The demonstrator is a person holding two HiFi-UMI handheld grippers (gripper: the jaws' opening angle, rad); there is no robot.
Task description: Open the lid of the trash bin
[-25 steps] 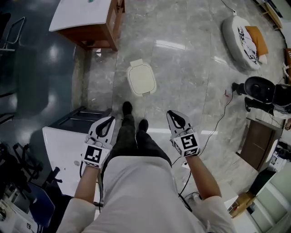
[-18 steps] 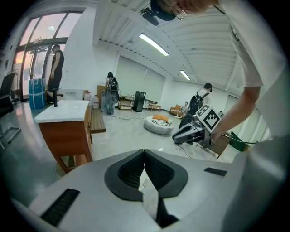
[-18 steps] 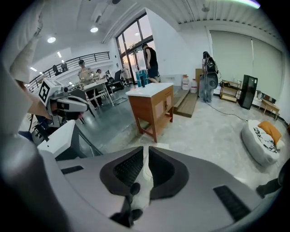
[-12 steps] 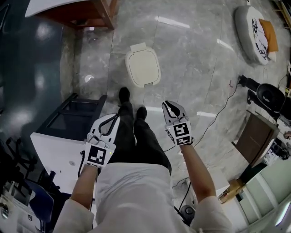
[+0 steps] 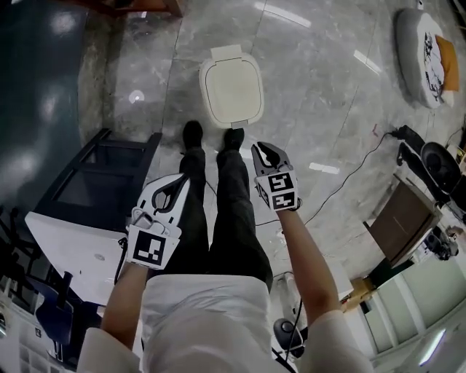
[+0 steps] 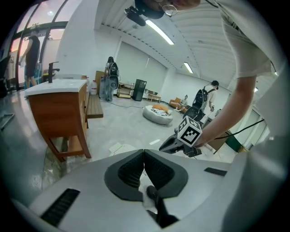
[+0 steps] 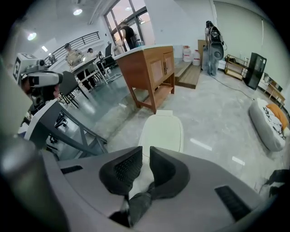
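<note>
While the cream trash bin (image 5: 231, 87) stands lid-down on the floor (image 5: 320, 95), right gripper (image 5: 263, 148) just short of the bin, jaws a narrow slit apart, empty, left gripper (image 5: 177, 184) farther back from the bin, jaws pressed together, empty, square marker cube (image 5: 282, 191) on each.

bin (image 7: 161, 131) partly behind jaws, cabinet (image 5: 145, 4) cropped

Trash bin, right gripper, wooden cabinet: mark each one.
Trash bin (image 5: 231, 87), head view, middle of its closed lid.
Right gripper (image 5: 263, 150), head view, between its fingertips.
Wooden cabinet (image 7: 154, 72), right gripper view, on its front door.
</note>
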